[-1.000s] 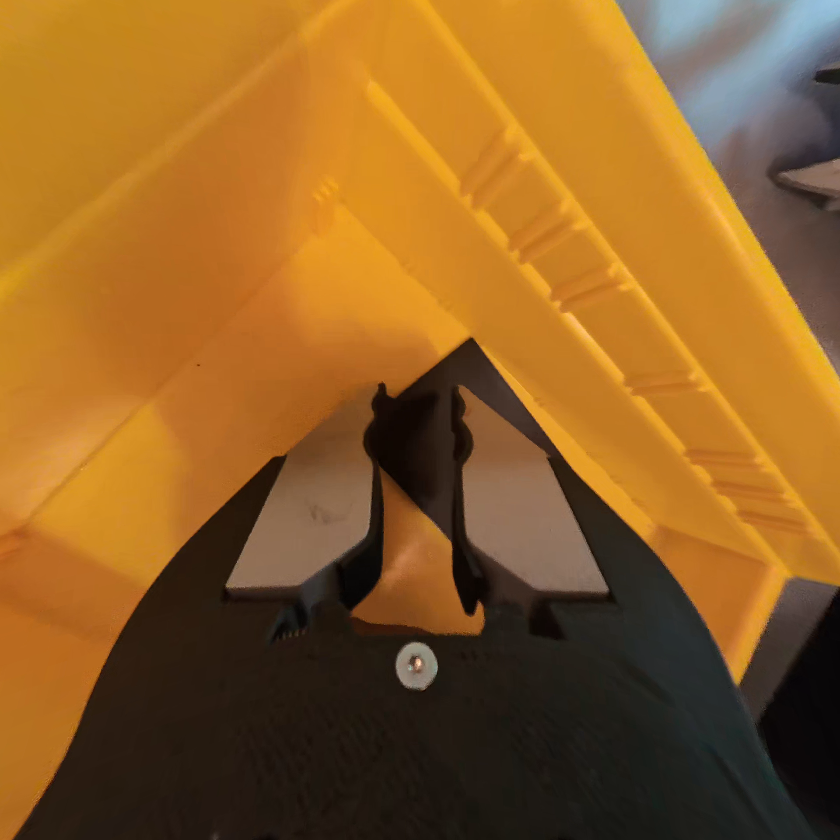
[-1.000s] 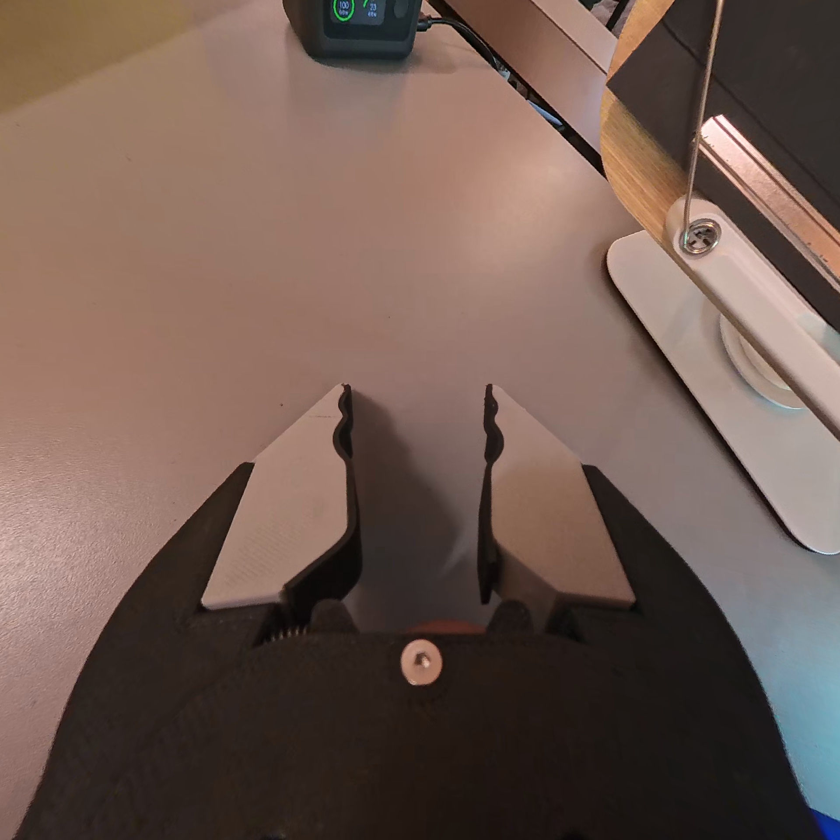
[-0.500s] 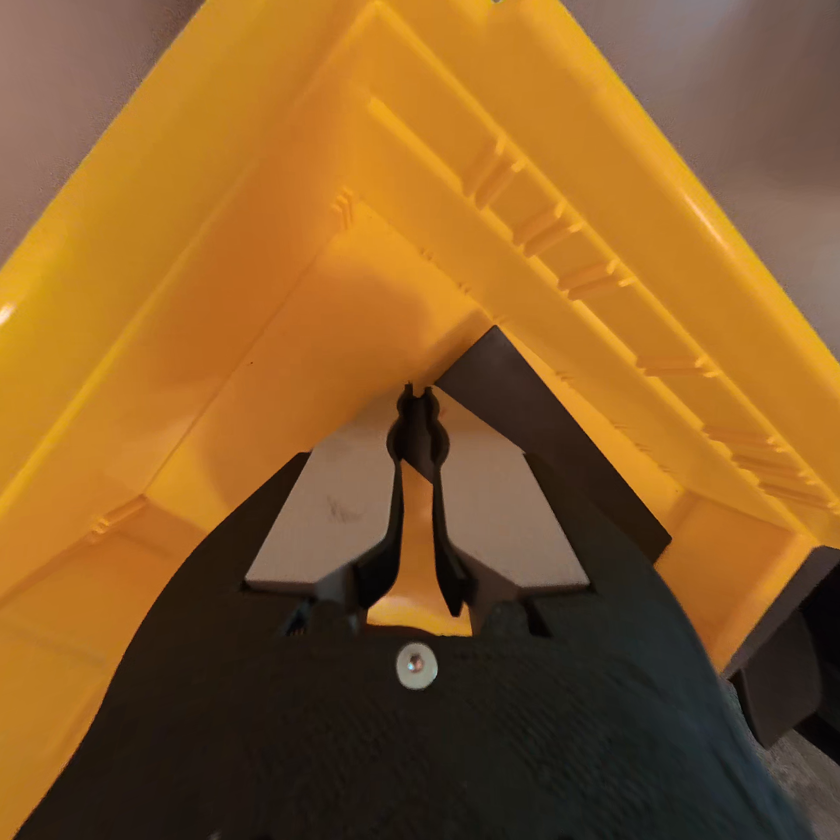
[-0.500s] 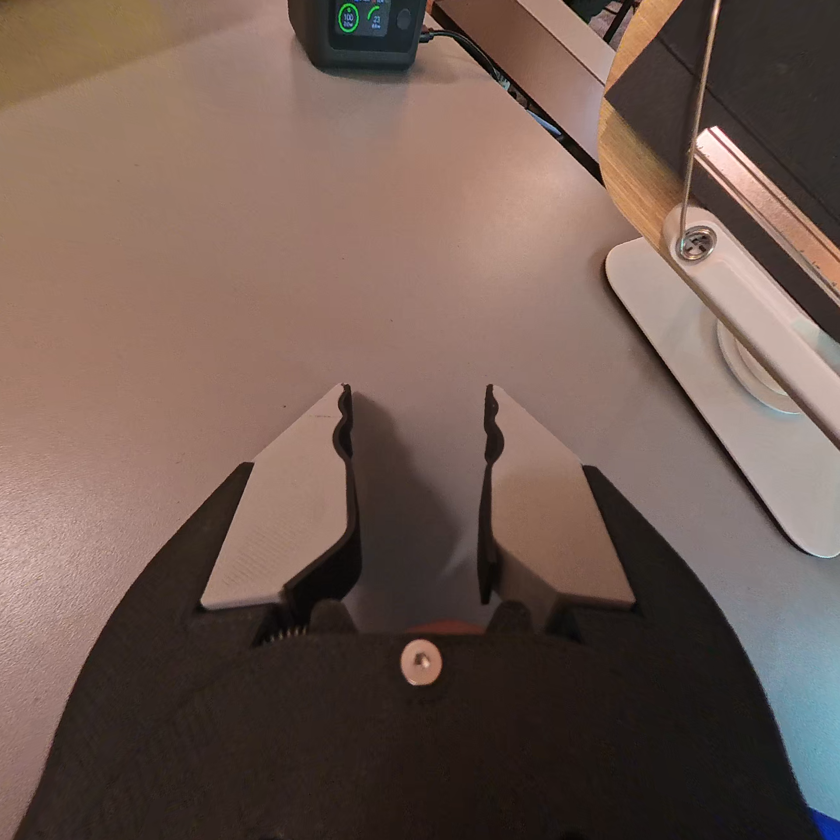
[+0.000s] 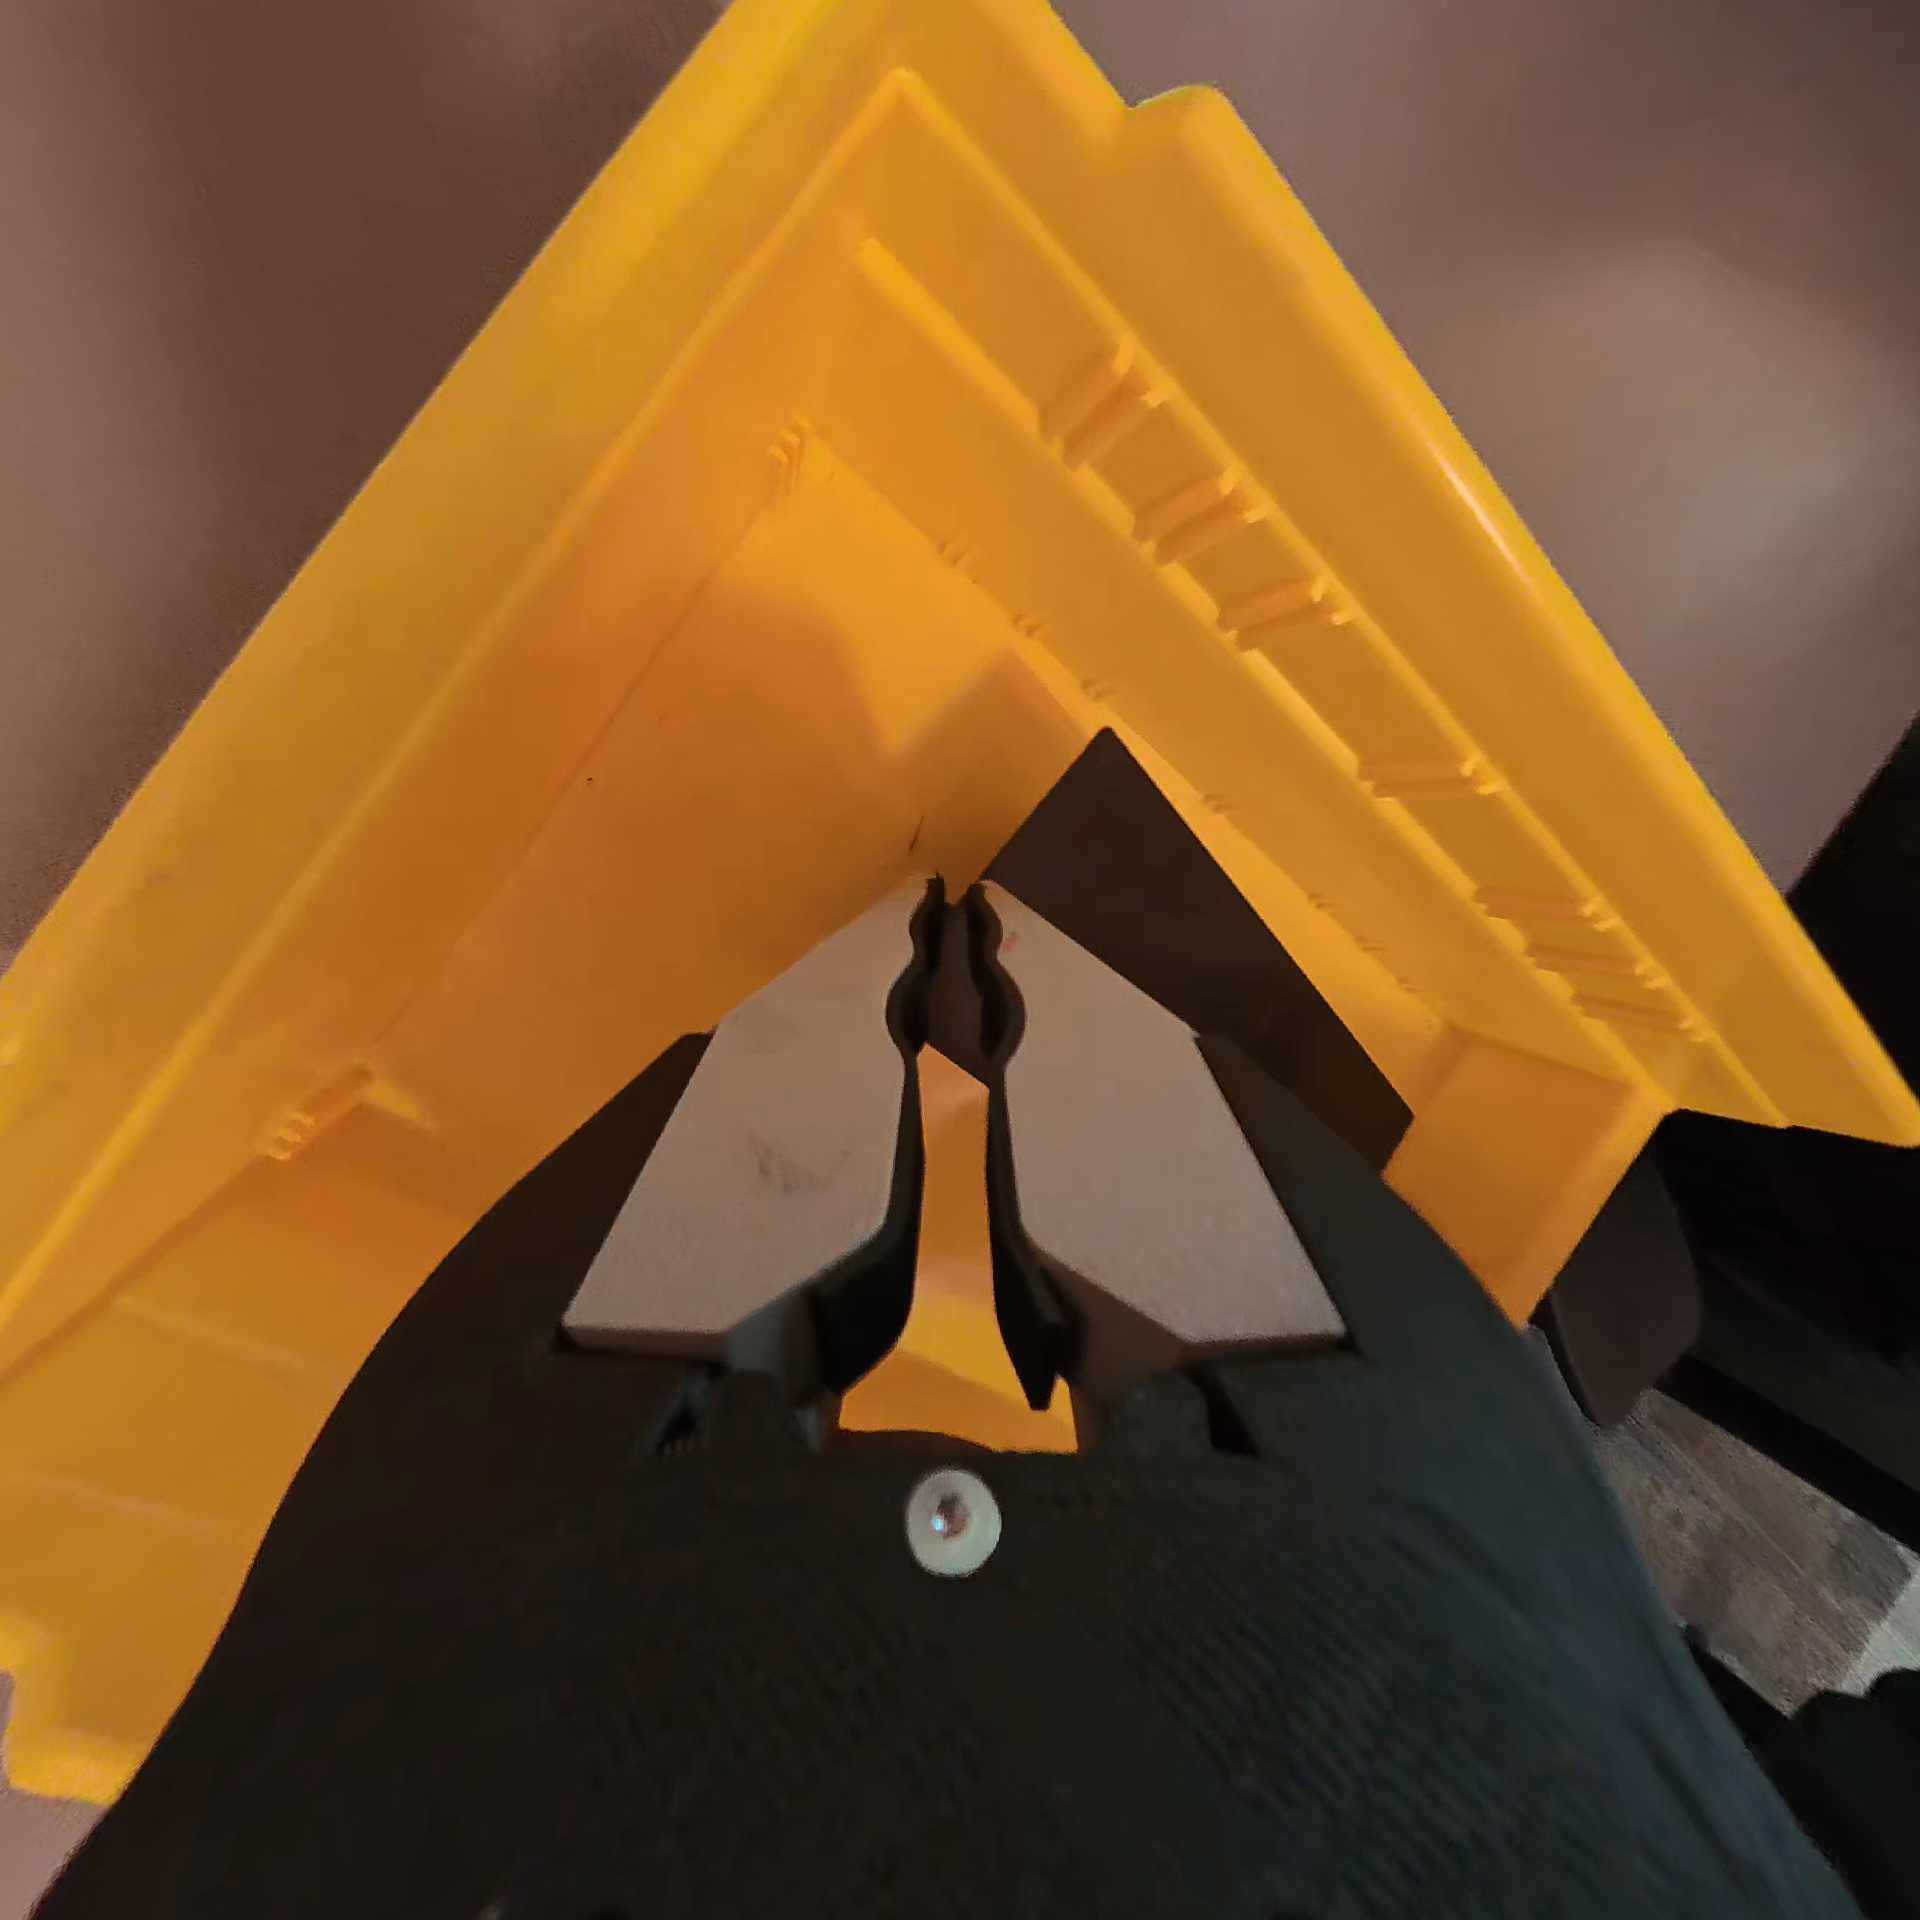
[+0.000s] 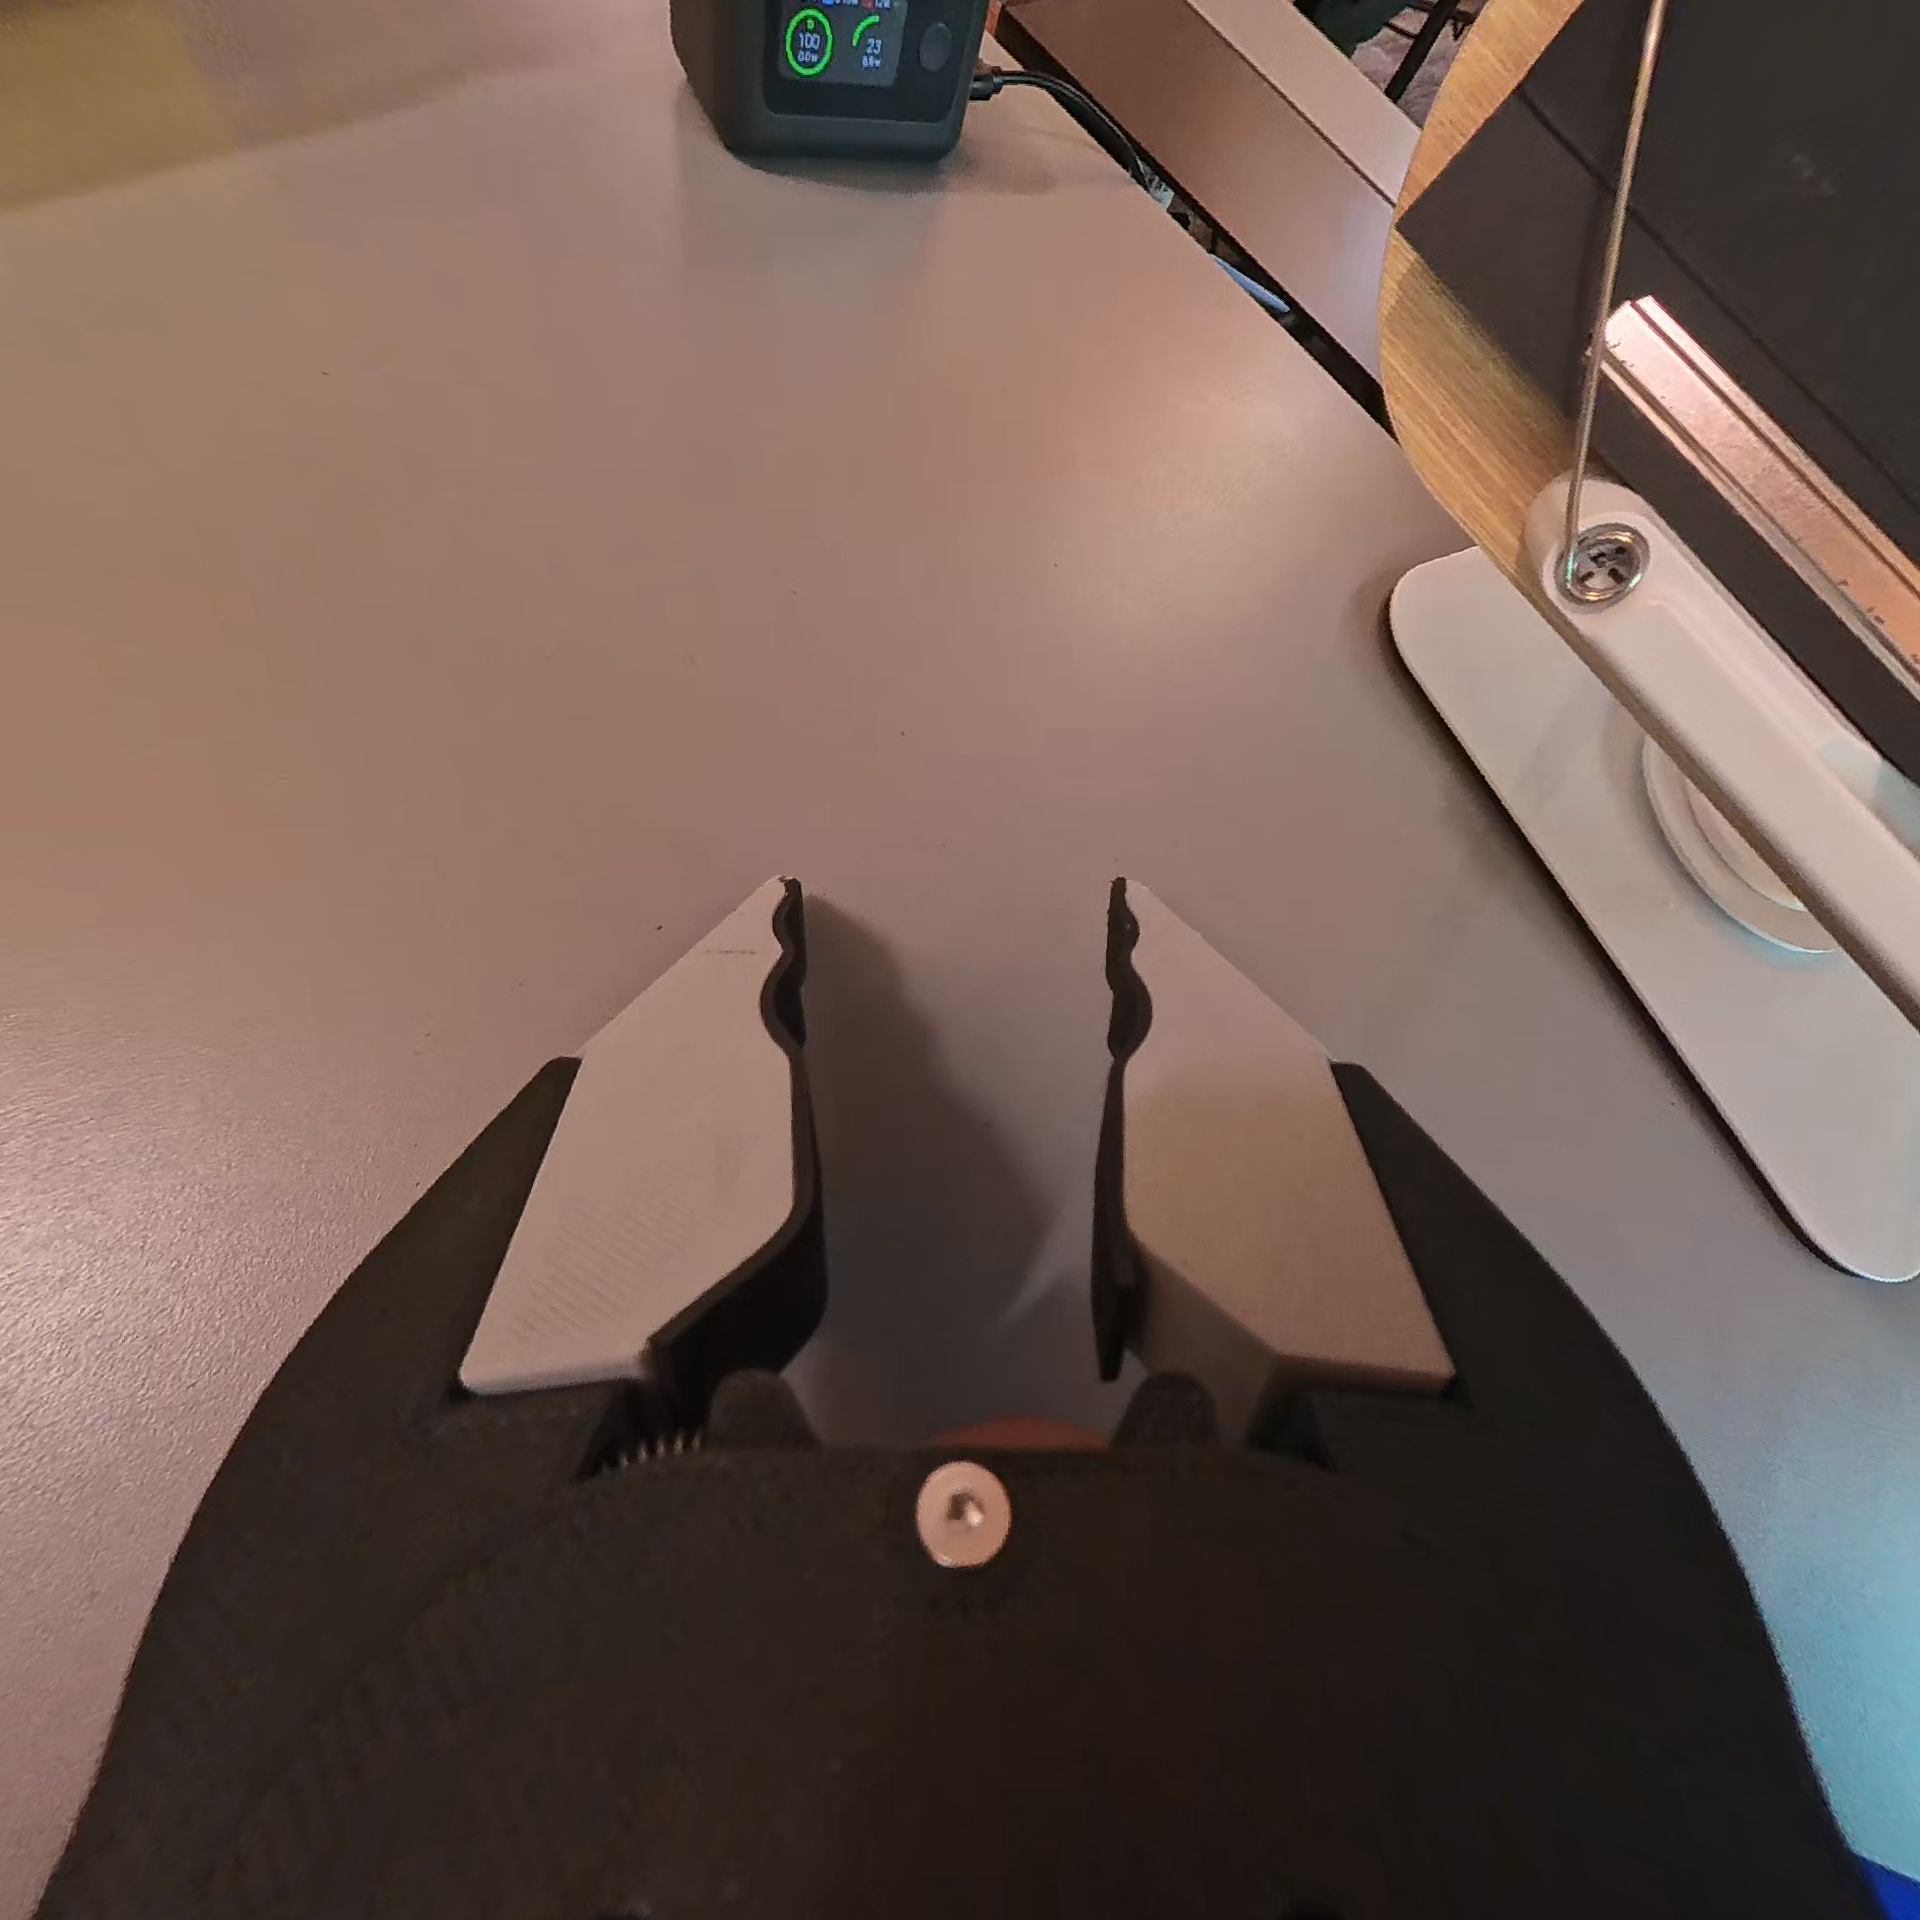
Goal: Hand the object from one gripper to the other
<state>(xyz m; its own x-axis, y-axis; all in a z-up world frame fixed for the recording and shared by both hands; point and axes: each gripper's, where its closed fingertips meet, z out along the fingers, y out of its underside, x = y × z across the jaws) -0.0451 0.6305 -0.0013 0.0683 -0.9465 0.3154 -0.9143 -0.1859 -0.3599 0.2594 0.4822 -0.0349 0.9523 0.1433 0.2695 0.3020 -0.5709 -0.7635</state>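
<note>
We see left gripper [image 5: 954, 891] now clamped on yellow bin [image 5: 644, 790] wall, formerly gaping | right gripper [image 6: 956, 889] unchanged, wide, above table [image 6: 540, 582]

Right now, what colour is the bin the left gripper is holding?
Yellow. The bin shows best in the left wrist view, with the left gripper shut on its edge.

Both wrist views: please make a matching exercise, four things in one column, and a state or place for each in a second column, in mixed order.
Things:
1. left gripper
2. right gripper
3. yellow bin
4. small screen device

States or places:
A. jaws apart, nothing between them
B. at the far edge of the grey table
C. jaws closed on a dark flat piece
D. fills the left wrist view

Pairs: 1-C, 2-A, 3-D, 4-B
</note>
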